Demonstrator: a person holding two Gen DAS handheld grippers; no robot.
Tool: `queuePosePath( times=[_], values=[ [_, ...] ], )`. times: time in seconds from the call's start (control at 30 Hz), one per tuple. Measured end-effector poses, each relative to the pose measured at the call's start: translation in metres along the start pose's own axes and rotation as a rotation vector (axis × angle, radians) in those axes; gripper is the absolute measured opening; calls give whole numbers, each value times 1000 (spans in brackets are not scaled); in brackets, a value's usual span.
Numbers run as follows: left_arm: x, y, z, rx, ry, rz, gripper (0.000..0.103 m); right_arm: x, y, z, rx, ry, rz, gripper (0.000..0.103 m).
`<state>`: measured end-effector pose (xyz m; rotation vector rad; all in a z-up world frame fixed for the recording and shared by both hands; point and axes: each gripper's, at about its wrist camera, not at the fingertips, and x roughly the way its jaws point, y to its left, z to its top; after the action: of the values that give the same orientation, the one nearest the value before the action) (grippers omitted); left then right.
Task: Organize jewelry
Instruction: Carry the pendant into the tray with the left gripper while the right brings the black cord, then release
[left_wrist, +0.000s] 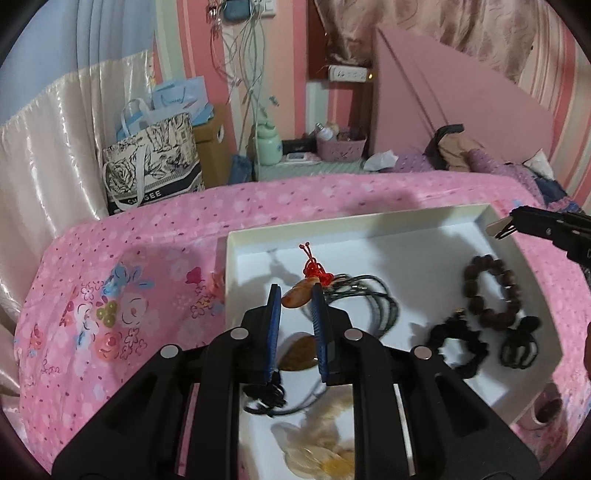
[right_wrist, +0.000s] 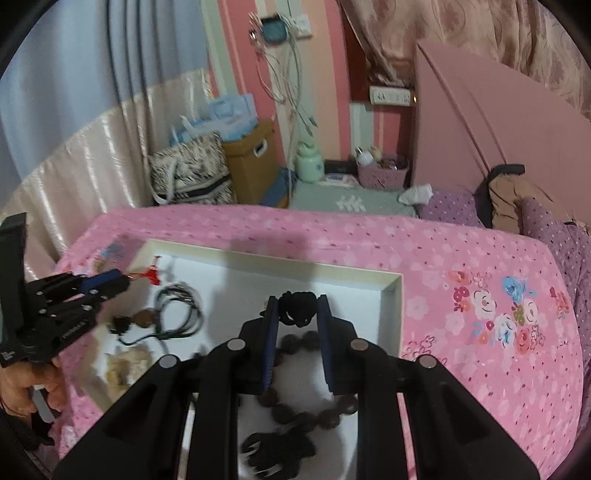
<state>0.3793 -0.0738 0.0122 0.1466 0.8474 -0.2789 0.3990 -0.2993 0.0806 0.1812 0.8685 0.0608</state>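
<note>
Left wrist view: left claw (left_wrist: 295, 291) clamped on orange pendant (left_wrist: 298, 295) above white tray (left_wrist: 369, 221); cord limp, stone slippery. Right claw (right_wrist: 297, 304) pinching soft black scrunchie (right_wrist: 297, 306) over same tray.

The left claw (left_wrist: 296, 291) hides part of the brown pendant (left_wrist: 299, 354).
</note>
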Motion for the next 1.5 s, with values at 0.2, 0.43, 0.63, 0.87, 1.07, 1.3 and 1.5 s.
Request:
queuePosePath(
  times=[0.2, 0.43, 0.63, 0.87, 1.07, 1.3, 1.5],
  values=[
    [23, 9, 1, 12, 36, 30, 15, 24, -11, -2, 5, 59, -37, 21],
    [38, 13, 6, 1, 75, 51, 15, 44, -21, -5, 6, 110, -106, 21],
    [49, 14, 10, 19, 110, 96, 15, 49, -23, -5, -10, 127, -140, 21],
    [52, 8, 12, 38, 116, 129, 17, 53, -24, -9, -13, 139, -176, 22],
    [42, 7, 13, 35, 99, 127, 23, 42, -22, -7, -23, 118, -174, 23],
    [-9, 6, 11, 24, 15, 115, 51, -19, -13, -7, -46, -3, -174, 42],
    [-75, 6, -22, 6, -99, 103, 63, -94, -15, -46, -36, -133, -129, 64]
  ],
)
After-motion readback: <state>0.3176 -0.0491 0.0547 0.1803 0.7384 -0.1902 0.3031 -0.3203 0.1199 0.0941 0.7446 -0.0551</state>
